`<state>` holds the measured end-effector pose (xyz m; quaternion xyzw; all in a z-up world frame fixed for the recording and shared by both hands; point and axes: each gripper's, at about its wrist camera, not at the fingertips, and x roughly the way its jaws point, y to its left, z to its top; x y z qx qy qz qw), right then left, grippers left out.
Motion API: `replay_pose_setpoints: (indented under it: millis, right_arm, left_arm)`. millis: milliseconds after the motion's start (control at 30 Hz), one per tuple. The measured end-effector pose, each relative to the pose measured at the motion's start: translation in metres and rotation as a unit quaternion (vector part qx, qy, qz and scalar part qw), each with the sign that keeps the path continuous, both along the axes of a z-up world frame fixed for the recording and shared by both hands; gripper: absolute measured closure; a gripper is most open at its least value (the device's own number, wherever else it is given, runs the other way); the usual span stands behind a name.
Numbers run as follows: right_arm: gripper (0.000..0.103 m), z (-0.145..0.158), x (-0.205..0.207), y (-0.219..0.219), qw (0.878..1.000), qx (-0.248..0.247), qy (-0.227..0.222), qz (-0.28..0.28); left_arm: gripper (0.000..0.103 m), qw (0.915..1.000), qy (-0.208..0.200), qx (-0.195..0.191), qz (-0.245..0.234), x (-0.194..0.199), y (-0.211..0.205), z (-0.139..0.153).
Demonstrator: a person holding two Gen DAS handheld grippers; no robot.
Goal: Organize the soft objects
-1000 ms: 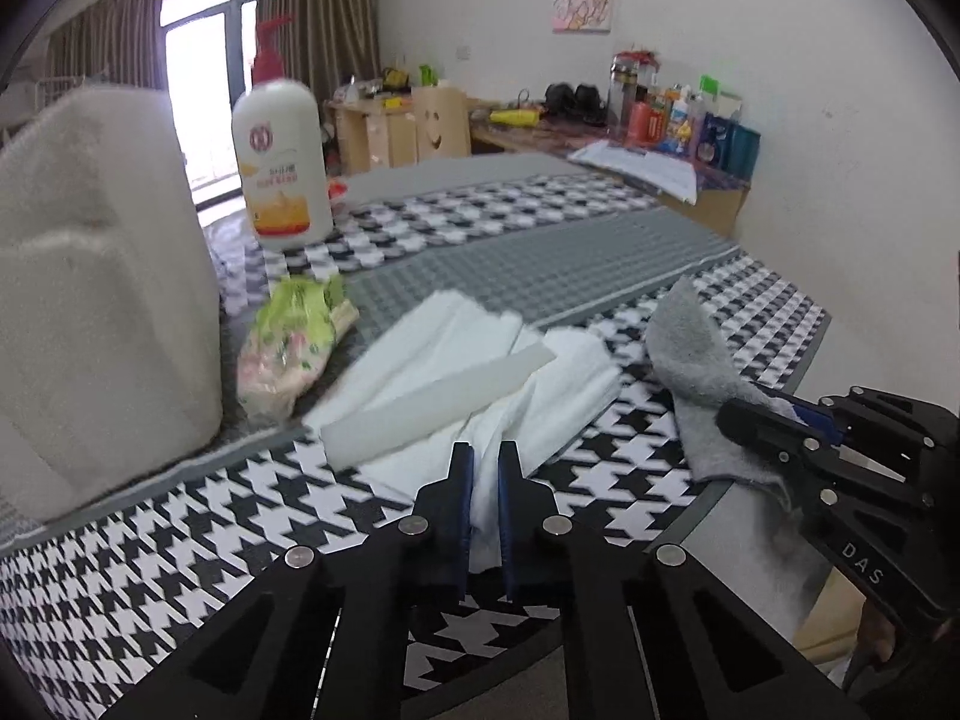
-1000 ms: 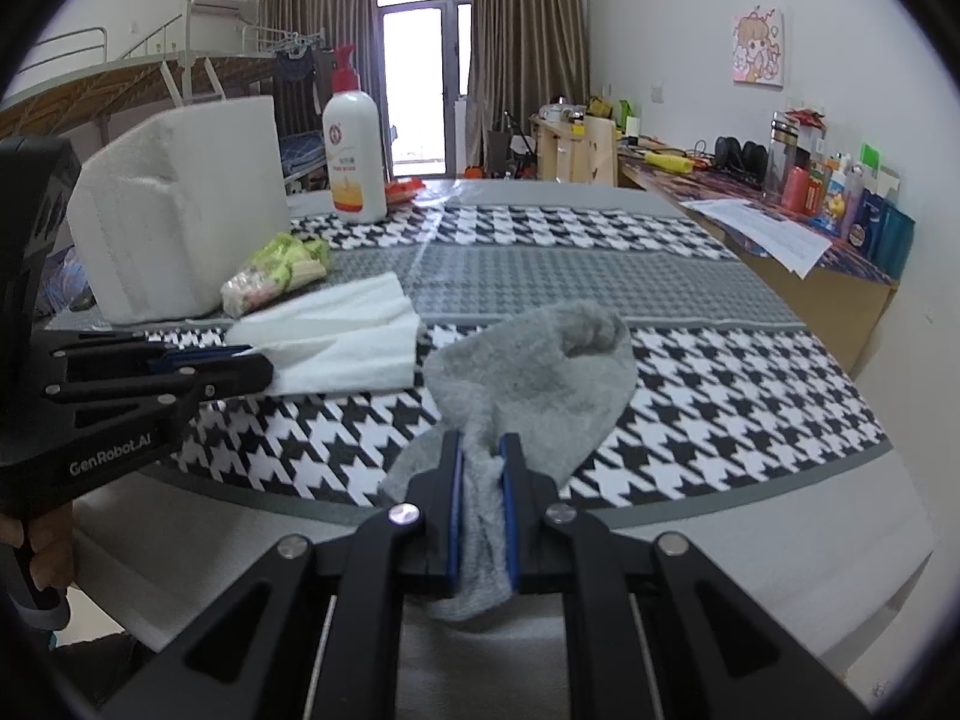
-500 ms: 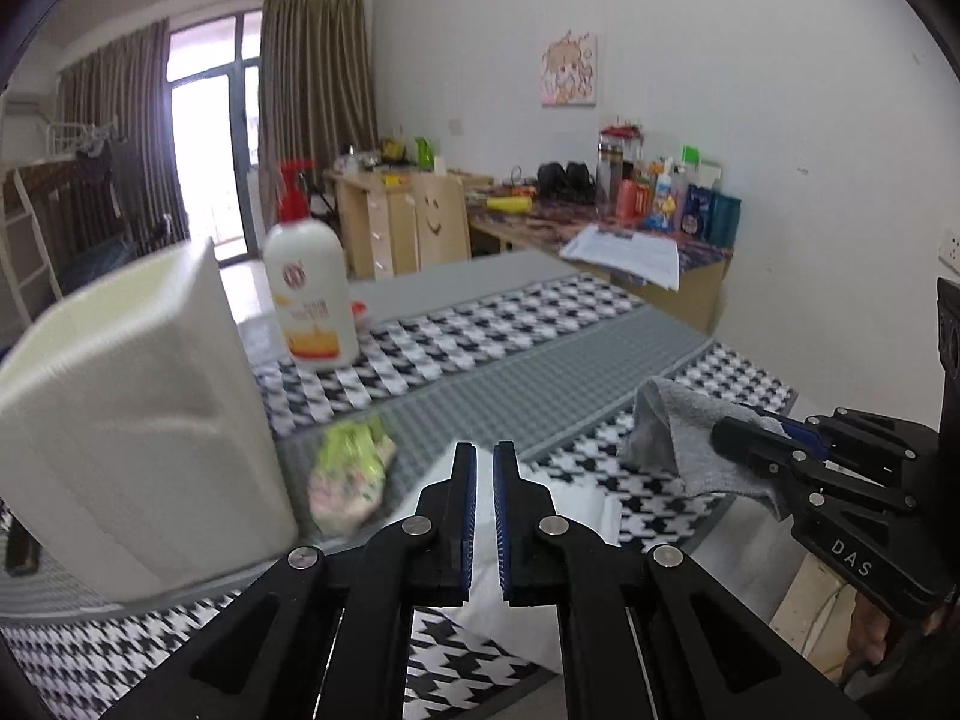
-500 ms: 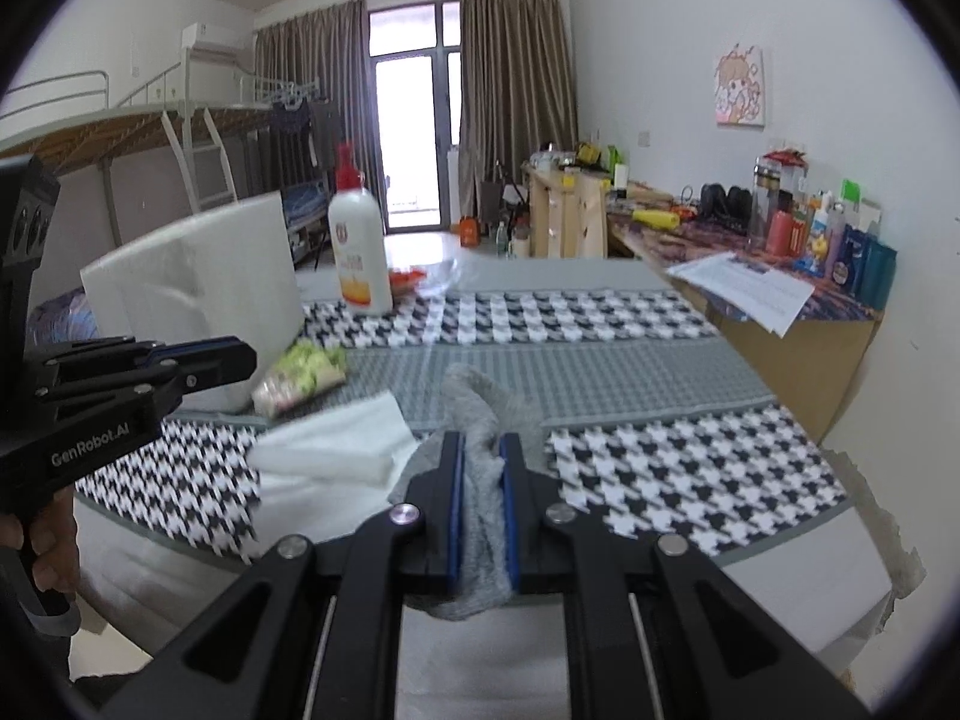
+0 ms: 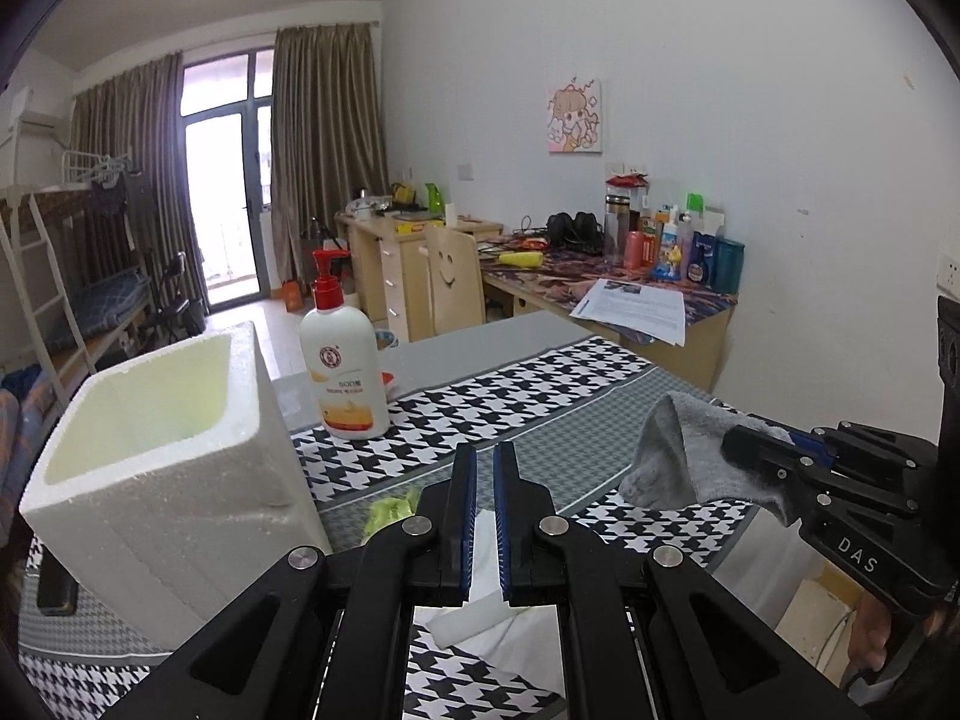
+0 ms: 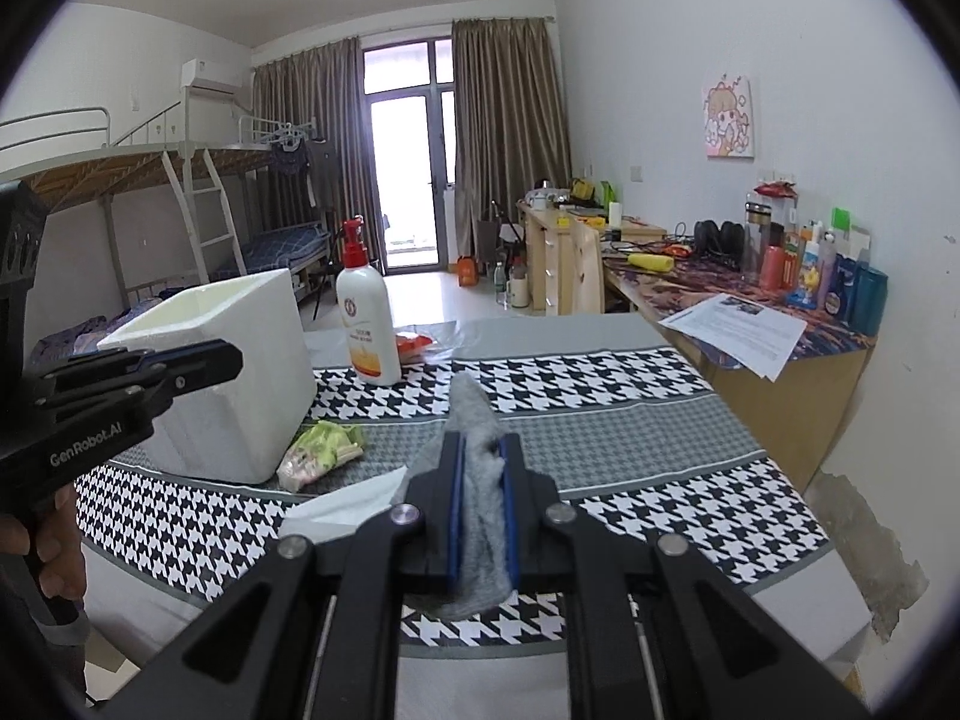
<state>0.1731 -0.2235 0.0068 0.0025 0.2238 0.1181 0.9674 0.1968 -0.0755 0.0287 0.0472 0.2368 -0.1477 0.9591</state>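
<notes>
My left gripper (image 5: 485,474) is shut on a white cloth (image 5: 483,552) that hangs below it above the table. My right gripper (image 6: 480,450) is shut on a grey sock (image 6: 477,498), lifted off the table; the sock also shows in the left wrist view (image 5: 678,456). An open white foam box (image 5: 162,462) stands at the left, also seen in the right wrist view (image 6: 234,372). A green and pink packet (image 6: 321,450) lies beside the box.
A white lotion bottle with a red pump (image 5: 343,360) stands behind the box on the houndstooth tablecloth (image 6: 630,384). A desk with bottles and papers (image 5: 648,294) lines the right wall. A bunk bed (image 6: 150,180) is at the far left.
Both grippers have risen well above the table, lifting the white cloth and the grey sock off it. The foam box's open top has come into view.
</notes>
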Motion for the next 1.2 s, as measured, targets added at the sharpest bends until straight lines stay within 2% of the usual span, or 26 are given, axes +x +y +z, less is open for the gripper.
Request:
replay_pose_setpoints:
  millis: [433,500,633,700,733,767,833,1200]
  right_arm:
    - [0.089,0.003,-0.005,0.009,1.0,-0.006,-0.004,0.002]
    - [0.089,0.003,-0.007,0.01,1.0,-0.009,-0.004,0.0]
    - [0.089,0.0,-0.009,0.009,1.0,-0.008,0.0,-0.004]
    - [0.089,-0.002,-0.009,0.008,1.0,-0.008,0.004,-0.003]
    - [0.089,-0.004,-0.009,0.008,1.0,-0.009,0.006,-0.003]
    - [0.089,-0.006,-0.008,0.007,1.0,-0.008,0.008,-0.004]
    - [0.089,-0.009,-0.007,0.005,1.0,-0.005,0.012,-0.004]
    - [0.089,-0.028,0.0,0.0,0.999,0.002,0.035,-0.003]
  left_arm:
    - [0.097,0.9999,-0.004,-0.01,-0.001,-0.007,0.011,-0.001]
    - [0.097,0.9999,0.005,-0.01,-0.009,-0.006,0.007,-0.005]
    - [0.096,0.9979,0.051,0.003,-0.04,-0.004,-0.01,-0.033]
    - [0.092,0.9962,0.069,0.009,-0.051,-0.002,-0.016,-0.044]
    - [0.082,0.9954,0.078,0.014,-0.054,-0.001,-0.019,-0.05]
    - [0.066,0.9947,0.086,0.018,-0.053,-0.001,-0.021,-0.056]
    - [0.048,0.9937,0.096,0.021,-0.055,-0.001,-0.023,-0.065]
    - [0.047,0.9825,0.168,0.046,-0.066,0.009,-0.033,-0.109]
